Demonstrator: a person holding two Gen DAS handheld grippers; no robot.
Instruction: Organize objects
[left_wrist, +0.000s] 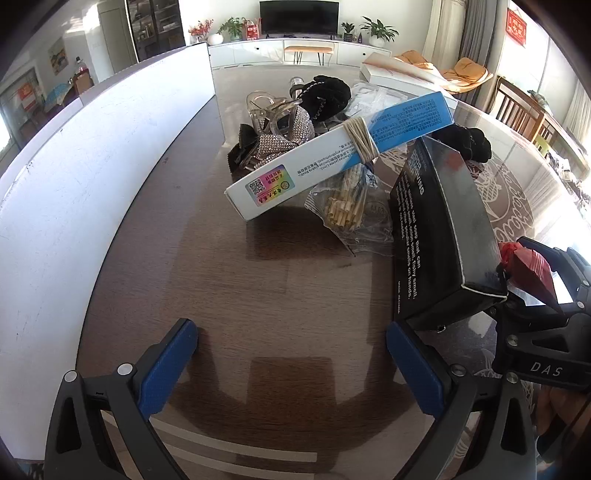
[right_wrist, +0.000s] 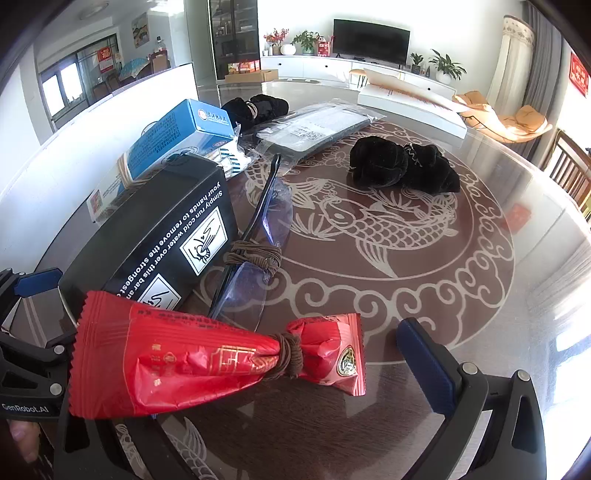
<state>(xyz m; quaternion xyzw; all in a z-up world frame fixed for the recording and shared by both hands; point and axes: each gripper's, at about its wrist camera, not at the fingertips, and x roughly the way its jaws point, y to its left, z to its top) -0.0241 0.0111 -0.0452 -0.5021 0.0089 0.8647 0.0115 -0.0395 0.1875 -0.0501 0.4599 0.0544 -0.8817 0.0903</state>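
My left gripper (left_wrist: 291, 369) hangs open over bare brown tabletop, nothing between its blue pads. Ahead of it lie a blue-and-white box (left_wrist: 343, 147) wrapped in a rubber band, a bag of sticks (left_wrist: 347, 206) and rhinestone hair clips (left_wrist: 280, 129). A black box (left_wrist: 439, 229) stands by its right finger. My right gripper (right_wrist: 295, 369) is open too. A red snack packet (right_wrist: 184, 354) tied with a brown hair band lies across its jaws and hides the left finger. The right pad (right_wrist: 428, 365) stands apart from the packet. Glasses (right_wrist: 255, 258) bound with a brown band lie just beyond.
A tall white panel (left_wrist: 92, 166) walls off the left side. Black scrunchies (right_wrist: 402, 166) sit on the fish-pattern table (right_wrist: 406, 295), another black scrunchie (right_wrist: 258, 107) farther back. A bagged grey item (right_wrist: 317, 129) and a white box (right_wrist: 410, 103) lie at the far edge.
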